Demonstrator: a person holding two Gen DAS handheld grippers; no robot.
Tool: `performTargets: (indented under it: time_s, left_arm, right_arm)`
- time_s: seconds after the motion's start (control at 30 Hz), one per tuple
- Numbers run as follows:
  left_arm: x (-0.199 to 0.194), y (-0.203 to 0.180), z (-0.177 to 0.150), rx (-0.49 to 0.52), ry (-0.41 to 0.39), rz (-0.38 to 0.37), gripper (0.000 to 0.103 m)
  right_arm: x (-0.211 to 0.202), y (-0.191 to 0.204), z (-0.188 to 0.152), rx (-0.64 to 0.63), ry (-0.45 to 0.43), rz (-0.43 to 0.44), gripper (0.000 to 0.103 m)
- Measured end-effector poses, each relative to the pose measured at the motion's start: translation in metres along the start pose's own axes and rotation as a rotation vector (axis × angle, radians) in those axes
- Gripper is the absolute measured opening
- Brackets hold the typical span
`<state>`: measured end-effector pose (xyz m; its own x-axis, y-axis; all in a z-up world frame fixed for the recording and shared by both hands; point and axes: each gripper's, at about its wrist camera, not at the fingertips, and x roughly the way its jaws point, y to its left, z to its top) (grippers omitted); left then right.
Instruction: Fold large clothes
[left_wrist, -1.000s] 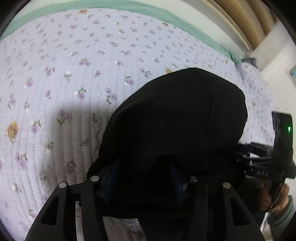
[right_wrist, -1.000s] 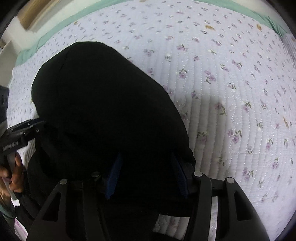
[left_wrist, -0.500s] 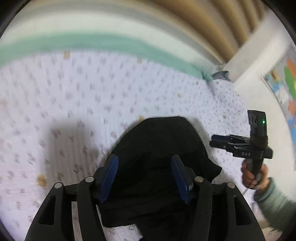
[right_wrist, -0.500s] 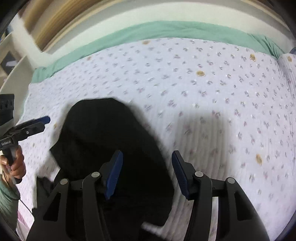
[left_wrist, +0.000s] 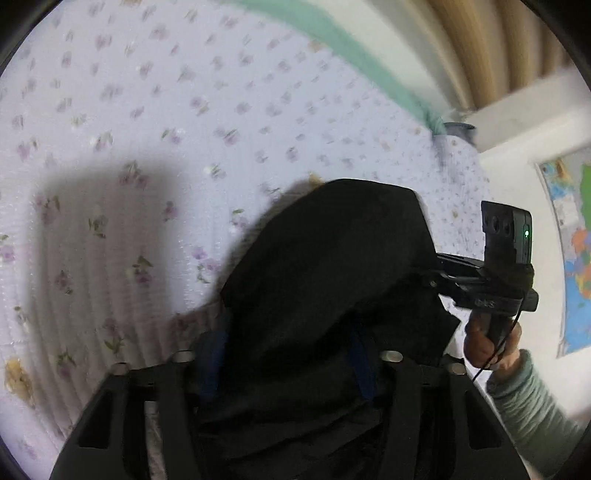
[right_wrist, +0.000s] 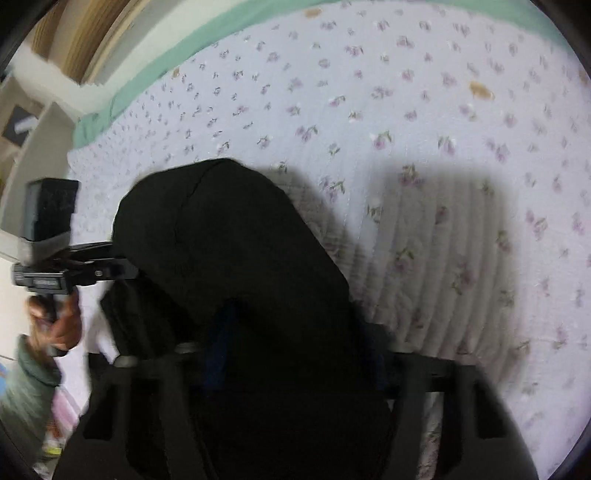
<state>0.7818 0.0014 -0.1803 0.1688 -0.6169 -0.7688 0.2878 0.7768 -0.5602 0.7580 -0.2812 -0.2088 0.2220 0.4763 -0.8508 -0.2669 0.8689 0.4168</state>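
In the left wrist view, nearest the lens, the left gripper (left_wrist: 288, 354) is draped by a large black soft-fabric garment (left_wrist: 332, 266). Its blue-padded fingers (left_wrist: 360, 363) are mostly covered by cloth, and whether they are clamped on it or merely buried in it cannot be told. In the right wrist view the right gripper (right_wrist: 295, 343) is covered in the same way; only one blue finger (right_wrist: 218, 343) shows through a fold, so its state cannot be told either.

The garment is bunched in a rounded mound from the six o'clock edge towards the centre of each view, lifted at the near end and resting further out on the bed. Beyond the mound, at about three o'clock in the left view, the other handheld gripper (left_wrist: 443, 269) is seen reaching into the garment's edge; at nine o'clock in the right view, its counterpart (right_wrist: 110, 264) does the same.

Further out lies the pale lilac quilted bedspread with small purple flowers (left_wrist: 147, 110), bordered at twelve o'clock by a mint-green sheet edge (left_wrist: 351, 48).

The cloth is judged light, limp and prone to sagging, with no stiffness to hold a crease. It is best taken at hems or corners, pulled taut between both grippers before a fold is laid.
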Motion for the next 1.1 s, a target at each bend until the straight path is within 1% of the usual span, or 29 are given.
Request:
performTargets:
  time_s: [0.03, 0.07, 0.1, 0.2, 0.3, 0.4, 0.5, 0.6, 0.67, 0.77, 0.83, 0.87, 0.9, 0.93, 1.0, 1.1]
  left_arm:
    - [-0.007, -0.005, -0.008, 0.031, -0.019, 0.007, 0.032]
    - [-0.016, -0.009, -0.014, 0.042, -0.04, 0.001, 0.028]
    - [-0.027, -0.012, -0.023, 0.044, -0.067, -0.014, 0.026]
    - [-0.063, -0.03, -0.047, 0.064, -0.142, -0.04, 0.025]
    - [-0.101, -0.062, -0.079, 0.122, -0.202, -0.039, 0.024]
    - [-0.131, -0.088, -0.108, 0.17, -0.236, -0.016, 0.024]
    - [-0.155, -0.117, -0.138, 0.214, -0.256, 0.004, 0.024]
    - [-0.176, -0.143, -0.173, 0.24, -0.266, -0.006, 0.024]
    - [-0.186, -0.156, -0.199, 0.244, -0.262, -0.008, 0.024]
    - [-0.191, -0.17, -0.244, 0.256, -0.248, 0.031, 0.024]
    - [-0.186, -0.173, -0.277, 0.25, -0.237, 0.065, 0.024]
    - [-0.179, -0.175, -0.293, 0.24, -0.224, 0.085, 0.024]
    - [-0.17, -0.173, -0.306, 0.224, -0.205, 0.1, 0.024]
    - [-0.161, -0.171, -0.321, 0.212, -0.186, 0.111, 0.023]
    - [-0.144, -0.166, -0.348, 0.185, -0.157, 0.13, 0.024]
    - [-0.127, -0.161, -0.377, 0.166, -0.137, 0.159, 0.023]
  right_arm:
    - [-0.006, 0.007, -0.004, -0.02, -0.027, -0.016, 0.03]
    - [-0.016, 0.015, -0.009, -0.051, -0.061, -0.035, 0.025]
    - [-0.026, 0.02, -0.015, -0.079, -0.083, -0.035, 0.022]
    - [-0.06, 0.043, -0.041, -0.143, -0.137, -0.025, 0.02]
    - [-0.096, 0.075, -0.068, -0.214, -0.189, -0.048, 0.02]
    - [-0.126, 0.1, -0.092, -0.256, -0.234, -0.076, 0.02]
    - [-0.158, 0.121, -0.122, -0.286, -0.275, -0.099, 0.02]
    - [-0.189, 0.139, -0.155, -0.292, -0.301, -0.094, 0.02]
    - [-0.207, 0.152, -0.183, -0.297, -0.312, -0.099, 0.02]
    - [-0.219, 0.166, -0.227, -0.292, -0.305, -0.098, 0.02]
    - [-0.218, 0.171, -0.259, -0.289, -0.286, -0.11, 0.02]
    - [-0.213, 0.173, -0.275, -0.283, -0.269, -0.112, 0.02]
    - [-0.205, 0.174, -0.284, -0.274, -0.254, -0.112, 0.02]
    - [-0.196, 0.173, -0.301, -0.255, -0.229, -0.109, 0.02]
    - [-0.182, 0.17, -0.323, -0.24, -0.199, -0.118, 0.02]
    - [-0.16, 0.165, -0.355, -0.22, -0.159, -0.122, 0.02]
